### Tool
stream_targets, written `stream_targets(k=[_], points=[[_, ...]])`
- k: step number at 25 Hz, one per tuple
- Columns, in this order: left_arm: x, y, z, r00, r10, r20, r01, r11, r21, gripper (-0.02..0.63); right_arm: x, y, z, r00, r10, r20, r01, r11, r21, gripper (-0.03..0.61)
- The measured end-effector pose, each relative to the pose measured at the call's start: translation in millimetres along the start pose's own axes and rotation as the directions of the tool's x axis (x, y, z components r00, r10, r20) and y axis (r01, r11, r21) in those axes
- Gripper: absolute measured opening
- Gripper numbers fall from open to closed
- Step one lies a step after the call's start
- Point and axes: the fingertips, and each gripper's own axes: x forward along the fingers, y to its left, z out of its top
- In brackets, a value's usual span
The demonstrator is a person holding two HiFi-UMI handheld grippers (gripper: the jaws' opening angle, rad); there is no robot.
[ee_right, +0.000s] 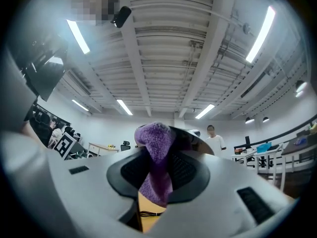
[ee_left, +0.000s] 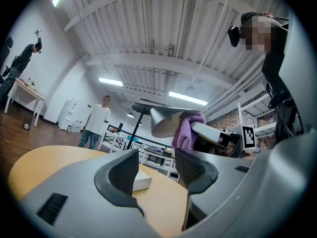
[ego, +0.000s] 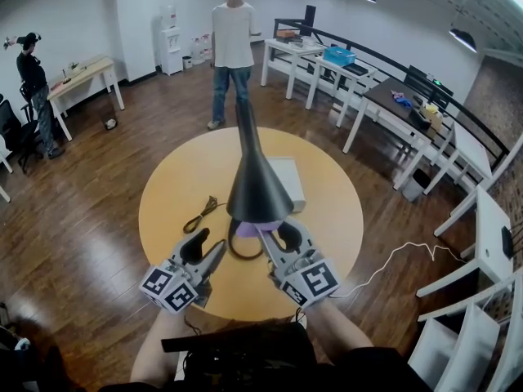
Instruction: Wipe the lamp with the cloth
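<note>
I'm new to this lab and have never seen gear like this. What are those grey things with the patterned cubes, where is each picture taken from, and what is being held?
There is no robot here. A person holds a two-jaw tool in each hand. One picture comes from a camera on the person's head, looking down. The other two cameras ride on the grippers, each looking along its own jaws. At the round table are a black lamp, a white box and a black cable. The right gripper has its jaws shut on a purple cloth, at the rim of the lamp's shade. The left gripper is open and empty.
</note>
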Motion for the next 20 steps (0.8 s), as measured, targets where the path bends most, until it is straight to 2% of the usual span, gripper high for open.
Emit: stream_targets(k=[4,15,17,20], points=[[-3.3,1.8,5.0,1.0,0.008,0.009,-0.008,1.0,0.007,0.227,9.1,6.0,-0.7,1.0,0.016,0.016,-0.017,0.999,0.028,0.091],[-15.3,13.4,6.4,0.999,0.043,0.013,-0.043,0.999,0.003,0.227,30.1,24.7,-11.6,0.995,0.092,0.034,-0.092,0.996,-0.009,0.091],[-15.5,16.3,5.7,0.999,0.049,0.011,-0.049,0.999,0.001,0.227,34.4,26.3,-18.2,0.995,0.099,0.016,-0.099,0.995,-0.018,0.091],[-14.5,18.3,4.9,0.998,0.061,0.004,-0.062,0.998,0.01,0.227,42.8,26.0,-37.1,0.993,0.097,-0.06,-0.098,0.995,-0.012,0.091]])
